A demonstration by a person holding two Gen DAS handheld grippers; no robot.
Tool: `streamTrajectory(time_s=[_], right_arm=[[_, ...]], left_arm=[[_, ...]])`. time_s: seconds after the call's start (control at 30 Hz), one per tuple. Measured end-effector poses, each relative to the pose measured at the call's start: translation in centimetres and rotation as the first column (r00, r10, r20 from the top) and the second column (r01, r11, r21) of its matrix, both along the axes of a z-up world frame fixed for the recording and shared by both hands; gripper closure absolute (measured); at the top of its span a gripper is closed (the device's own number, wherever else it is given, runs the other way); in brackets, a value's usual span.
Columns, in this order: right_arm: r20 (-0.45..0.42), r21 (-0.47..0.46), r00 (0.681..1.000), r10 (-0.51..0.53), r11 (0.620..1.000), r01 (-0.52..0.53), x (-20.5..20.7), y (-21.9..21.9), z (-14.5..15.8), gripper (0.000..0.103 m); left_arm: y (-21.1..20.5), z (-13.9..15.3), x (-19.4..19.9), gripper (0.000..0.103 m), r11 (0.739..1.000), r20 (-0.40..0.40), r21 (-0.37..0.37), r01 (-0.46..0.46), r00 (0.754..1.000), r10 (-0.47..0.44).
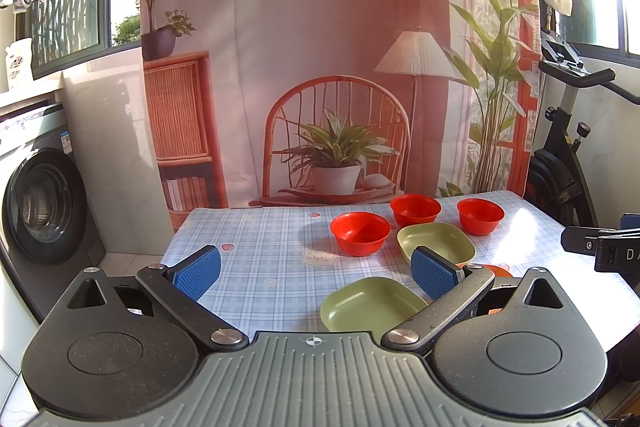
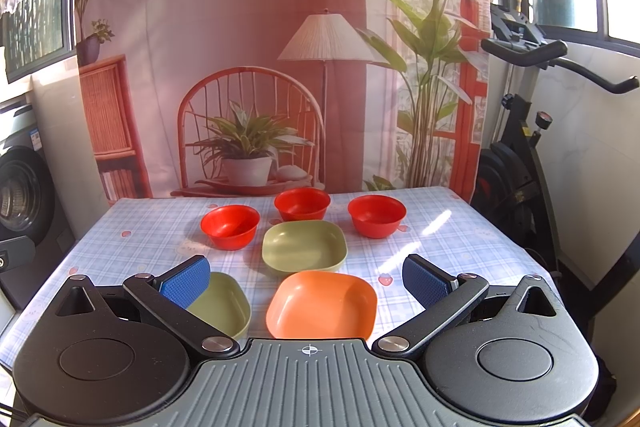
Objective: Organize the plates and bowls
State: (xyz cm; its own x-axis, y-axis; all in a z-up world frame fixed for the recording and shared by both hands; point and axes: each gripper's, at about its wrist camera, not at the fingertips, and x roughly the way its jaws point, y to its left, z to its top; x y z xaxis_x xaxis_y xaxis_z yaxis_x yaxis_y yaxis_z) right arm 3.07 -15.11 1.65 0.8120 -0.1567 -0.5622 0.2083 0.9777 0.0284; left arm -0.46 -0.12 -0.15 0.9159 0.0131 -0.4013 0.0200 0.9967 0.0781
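Note:
Three red bowls stand at the back of the table: left, middle and right. A green square plate lies in front of them, an orange square plate nearer, and a second green plate to its left. The left wrist view shows the red bowls, the far green plate and the near green plate. My left gripper is open above the near table. My right gripper is open and empty, above the orange plate.
The table has a blue checked cloth and stands against a printed backdrop. A washing machine is to the left, an exercise bike to the right. The right gripper's body shows at the left view's right edge.

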Motion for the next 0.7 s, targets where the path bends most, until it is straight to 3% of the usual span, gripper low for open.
streamTrajectory(time_s=[0.7], right_arm=[[0.000,0.000,1.000,-0.001,1.000,0.001,0.03,-0.05,0.05,0.000]], left_arm=[[0.01,-0.06,0.10,0.001,1.000,-0.006,0.001,-0.009,1.000,0.009]])
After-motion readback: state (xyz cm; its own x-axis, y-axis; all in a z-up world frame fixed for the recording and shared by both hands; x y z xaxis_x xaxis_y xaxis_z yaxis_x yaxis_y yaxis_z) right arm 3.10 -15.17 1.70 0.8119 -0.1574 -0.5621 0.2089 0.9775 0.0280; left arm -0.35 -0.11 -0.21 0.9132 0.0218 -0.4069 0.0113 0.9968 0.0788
